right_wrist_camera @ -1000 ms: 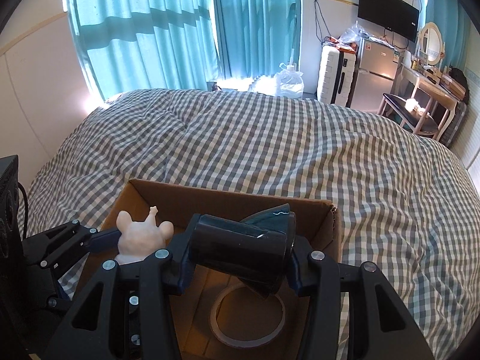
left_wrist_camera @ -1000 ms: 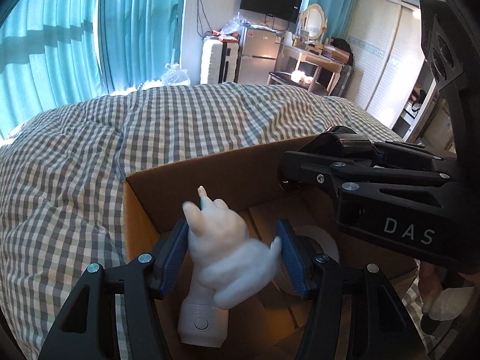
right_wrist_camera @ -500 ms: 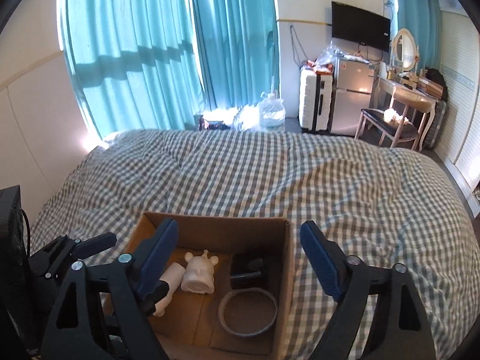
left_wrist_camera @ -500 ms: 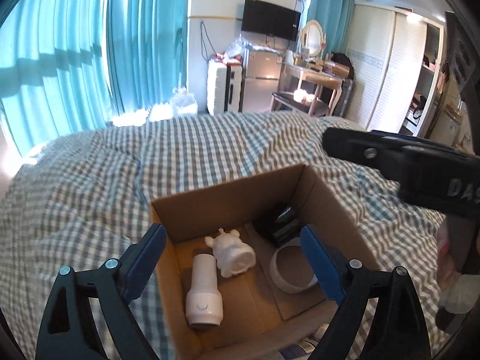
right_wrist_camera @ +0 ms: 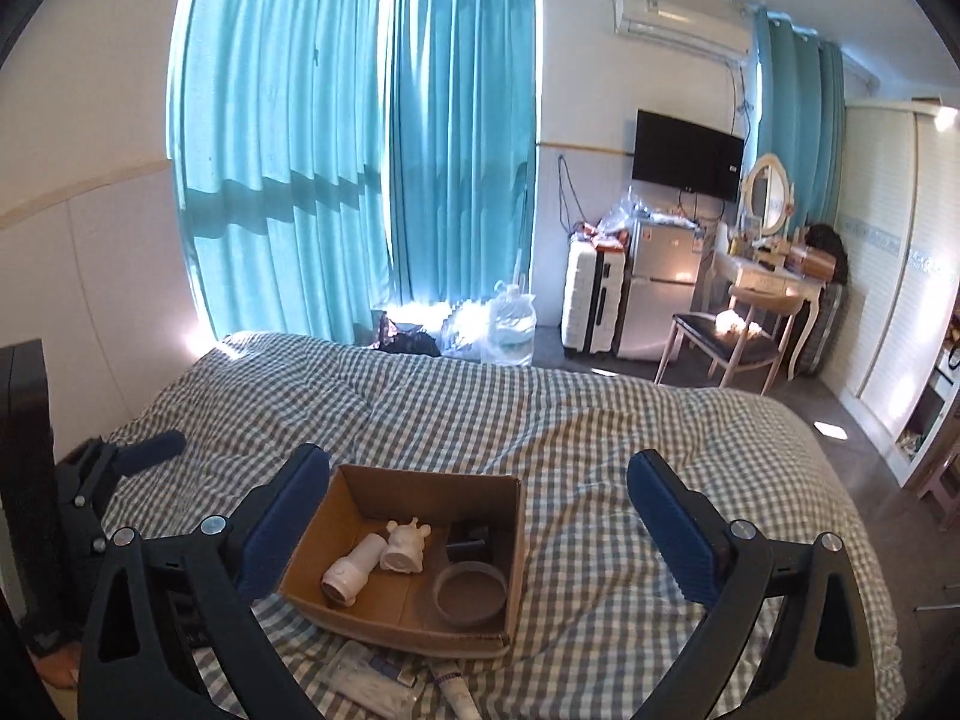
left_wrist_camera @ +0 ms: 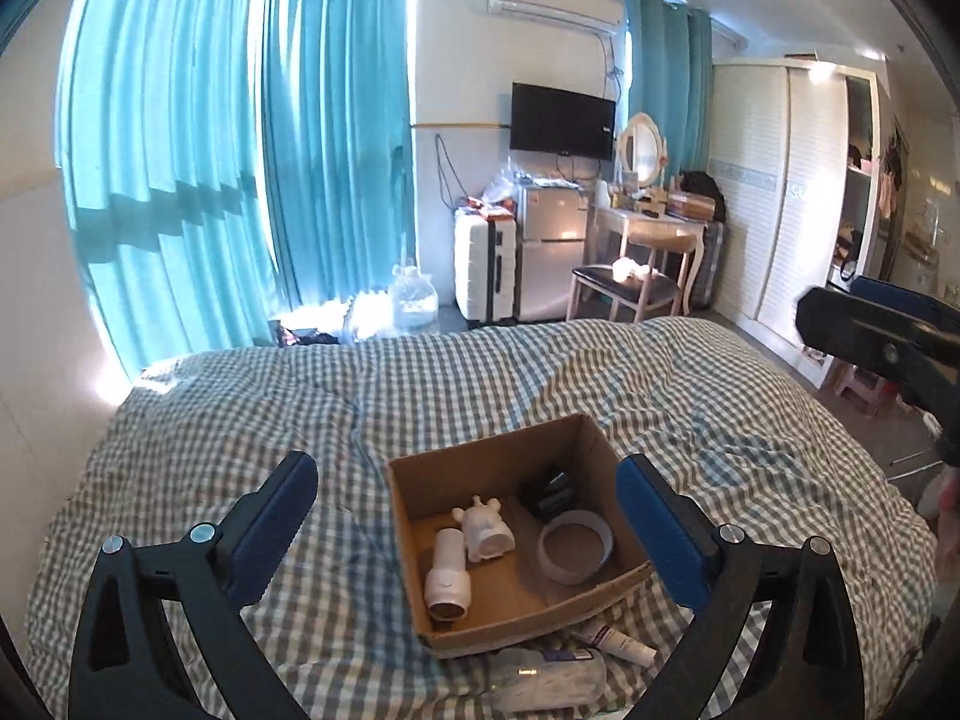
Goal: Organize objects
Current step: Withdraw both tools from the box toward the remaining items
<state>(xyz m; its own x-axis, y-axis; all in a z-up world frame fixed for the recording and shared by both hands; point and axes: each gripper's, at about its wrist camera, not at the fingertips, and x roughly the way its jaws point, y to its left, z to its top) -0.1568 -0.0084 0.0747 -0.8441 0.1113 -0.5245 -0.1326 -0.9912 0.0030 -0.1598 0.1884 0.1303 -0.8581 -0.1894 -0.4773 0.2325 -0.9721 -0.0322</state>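
An open cardboard box [left_wrist_camera: 591, 438] [right_wrist_camera: 480, 477] sits on the checked bed. Inside lie a white animal figure [left_wrist_camera: 487, 531] [right_wrist_camera: 407, 547], a white cylinder [left_wrist_camera: 447, 577] [right_wrist_camera: 354, 569], a tape ring [left_wrist_camera: 576, 547] [right_wrist_camera: 469, 593] and a dark object [left_wrist_camera: 551, 492] [right_wrist_camera: 471, 540]. My left gripper [left_wrist_camera: 468, 531] is open and empty, high above the box. My right gripper [right_wrist_camera: 480, 531] is open and empty, also raised above the box.
A clear plastic packet [left_wrist_camera: 543, 681] [right_wrist_camera: 372, 684] and a small white tube [left_wrist_camera: 618, 642] [right_wrist_camera: 453, 687] lie on the bed in front of the box. The checked duvet [left_wrist_camera: 240, 420] spreads all around. Curtains, a suitcase, a fridge and a chair stand beyond the bed.
Both grippers opened, let the white figure and the dark object fall into the box, then rose and pulled back from it.
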